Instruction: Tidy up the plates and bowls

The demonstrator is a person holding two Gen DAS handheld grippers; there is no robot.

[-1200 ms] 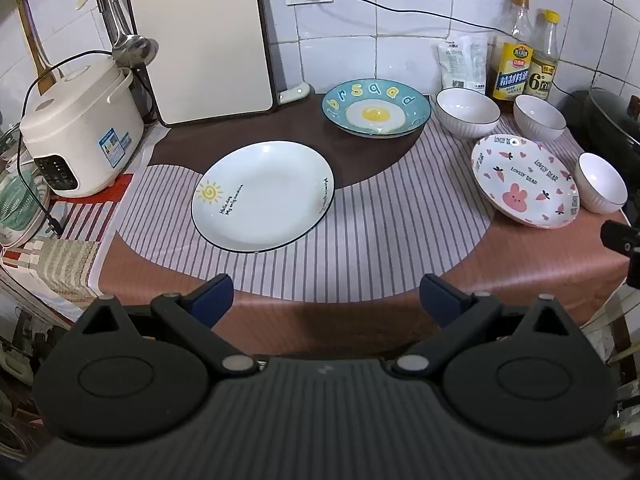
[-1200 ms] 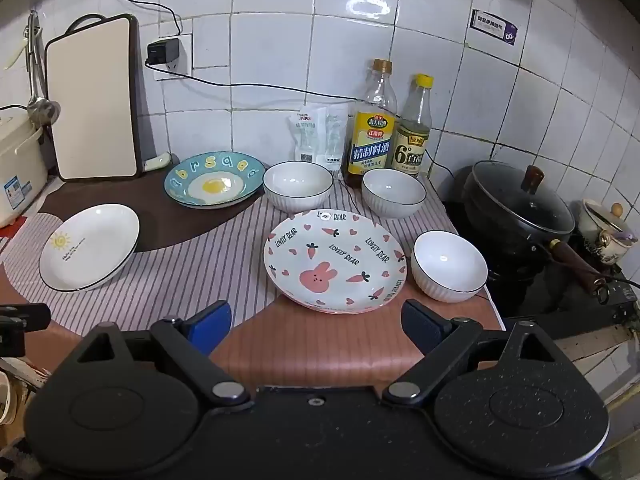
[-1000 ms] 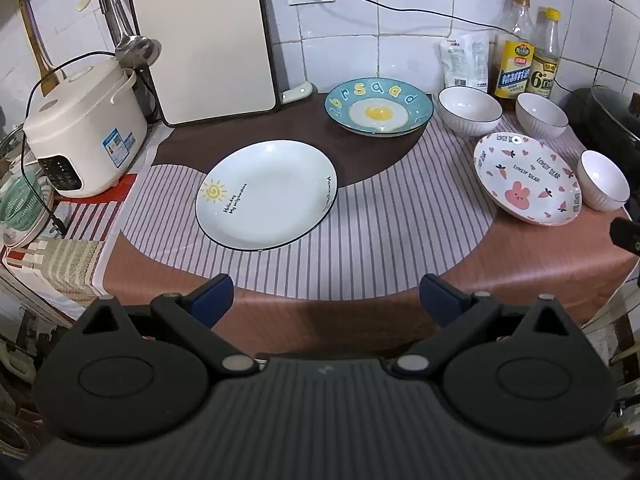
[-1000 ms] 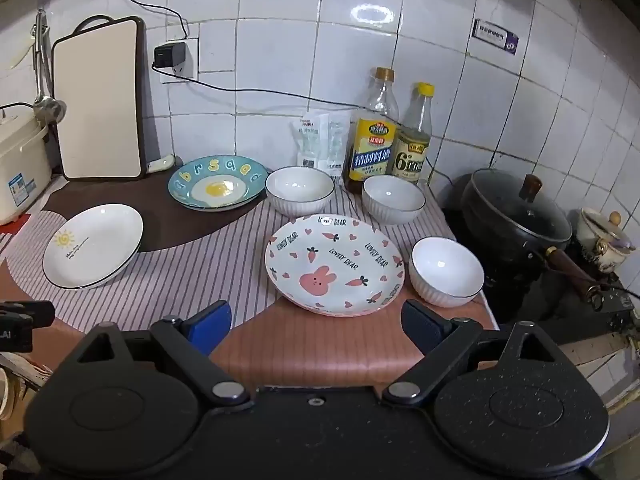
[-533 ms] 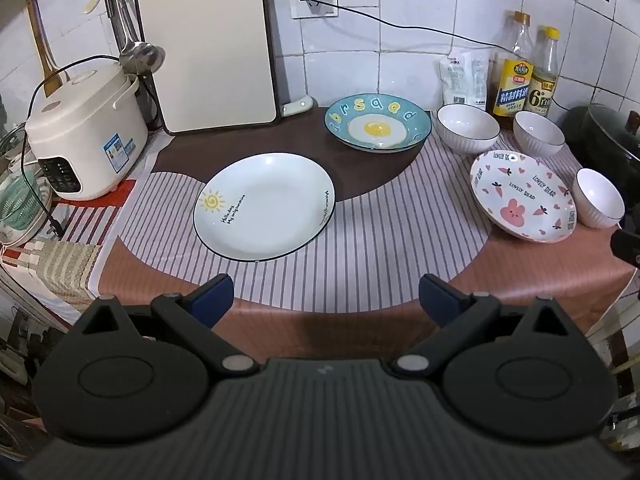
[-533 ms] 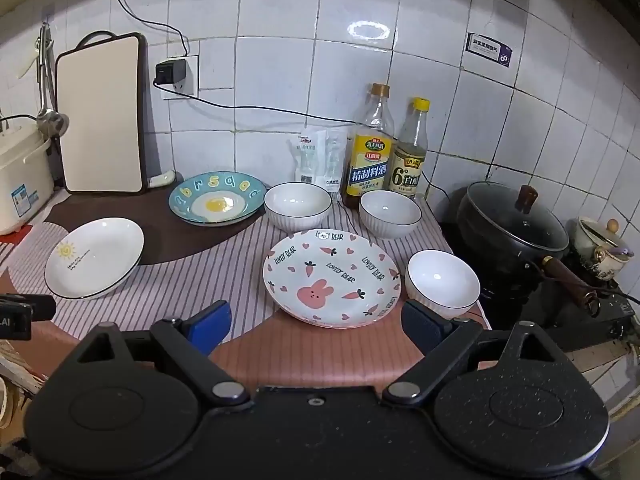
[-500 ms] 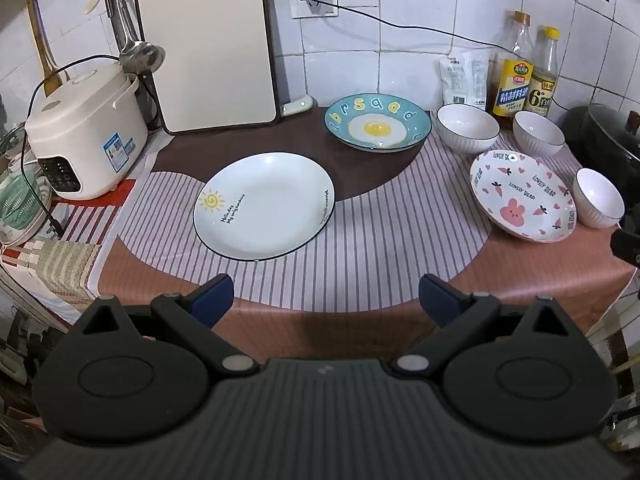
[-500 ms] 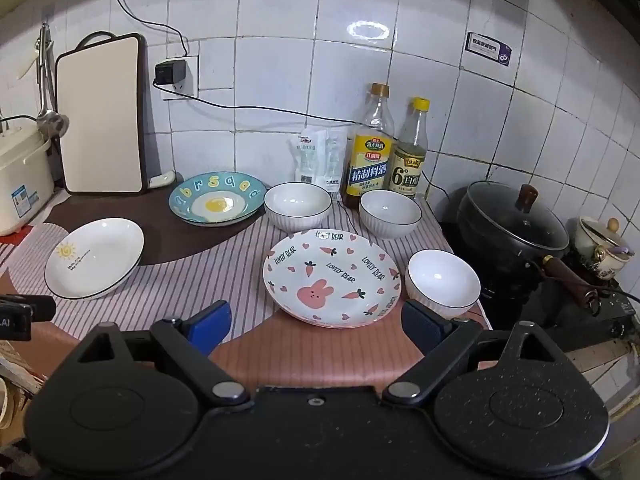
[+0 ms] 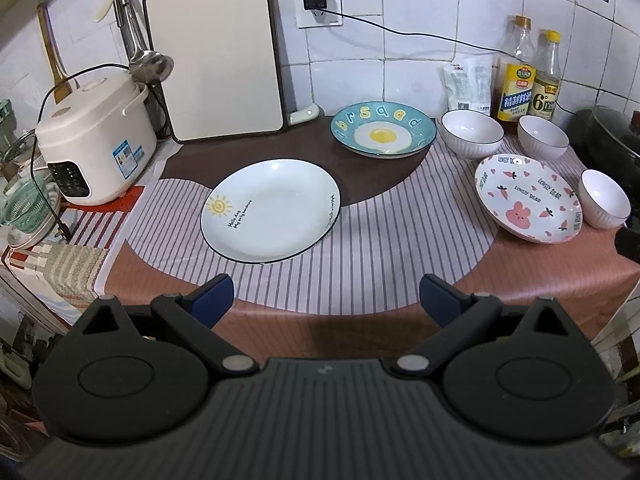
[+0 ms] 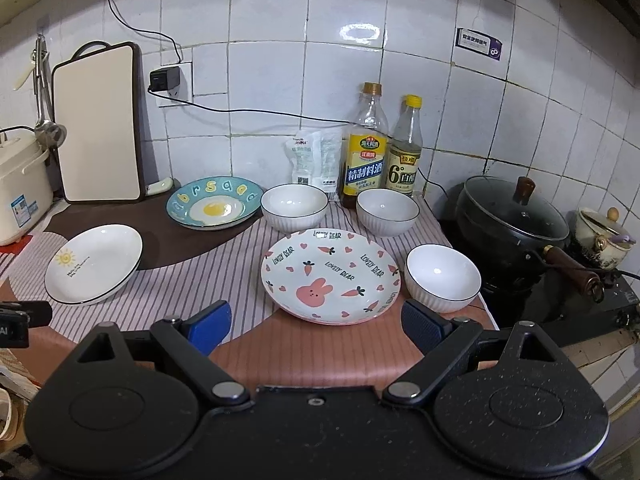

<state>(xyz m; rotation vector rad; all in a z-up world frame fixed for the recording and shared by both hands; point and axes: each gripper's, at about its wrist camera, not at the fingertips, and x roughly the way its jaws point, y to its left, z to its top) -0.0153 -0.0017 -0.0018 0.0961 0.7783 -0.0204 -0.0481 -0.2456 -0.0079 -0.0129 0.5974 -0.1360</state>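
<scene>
On the counter lie a white sun plate (image 9: 276, 208) (image 10: 94, 264), a blue egg plate (image 9: 382, 130) (image 10: 216, 202) and a pink rabbit plate (image 9: 528, 198) (image 10: 330, 276). Three white bowls stand to the right: one behind the rabbit plate (image 9: 472, 134) (image 10: 294, 206), one by the bottles (image 9: 543, 137) (image 10: 387, 212), one at the counter's right edge (image 9: 604, 204) (image 10: 442, 278). My left gripper (image 9: 324, 300) is open and empty, above the counter's front edge before the sun plate. My right gripper (image 10: 316, 328) is open and empty, just before the rabbit plate.
A rice cooker (image 9: 94, 140) and a cutting board (image 9: 216, 52) stand at the back left. Two bottles (image 10: 364, 148) and a packet (image 10: 314, 160) stand against the tiled wall. A black lidded pot (image 10: 514, 216) sits on the stove to the right.
Both grippers have risen and tilted up a little, so the dishes sit lower in both views. Nothing on the counter has moved.
</scene>
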